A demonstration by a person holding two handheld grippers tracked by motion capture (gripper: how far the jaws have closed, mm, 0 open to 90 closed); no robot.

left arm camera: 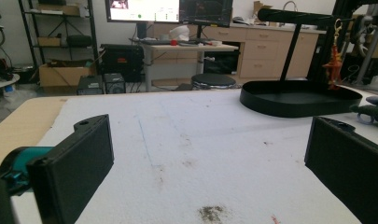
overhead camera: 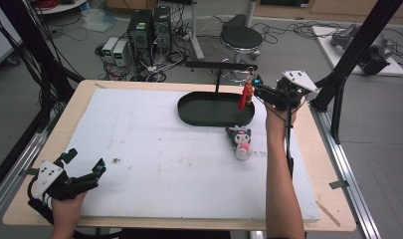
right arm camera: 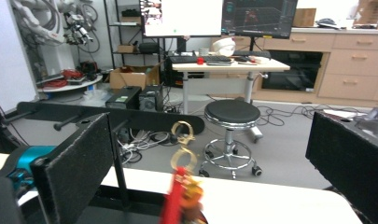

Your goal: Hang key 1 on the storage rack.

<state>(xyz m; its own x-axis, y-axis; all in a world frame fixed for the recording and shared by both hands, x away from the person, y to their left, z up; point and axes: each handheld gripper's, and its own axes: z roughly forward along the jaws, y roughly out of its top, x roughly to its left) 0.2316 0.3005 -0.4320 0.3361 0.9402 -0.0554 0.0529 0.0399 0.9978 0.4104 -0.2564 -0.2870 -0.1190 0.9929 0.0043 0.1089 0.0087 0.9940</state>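
Left gripper (overhead camera: 87, 167): jaws apart, empty, near table corner, well apart from the black tray (overhead camera: 189, 112).
Red charm (overhead camera: 247, 94): hanging from stand bar (overhead camera: 221, 65) above tray's right end.
Right gripper (overhead camera: 258, 92): jaws wide apart, just beside charm, not clamping it.

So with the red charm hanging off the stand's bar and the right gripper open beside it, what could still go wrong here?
1. The red tasselled keychain charm hangs by its gold clasp at the end of the black stand bar; it may slip off.
2. The open right gripper sits close beside it and could snag or knock it.
3. The black-and-white plush doll lies beneath that arm and could get brushed.
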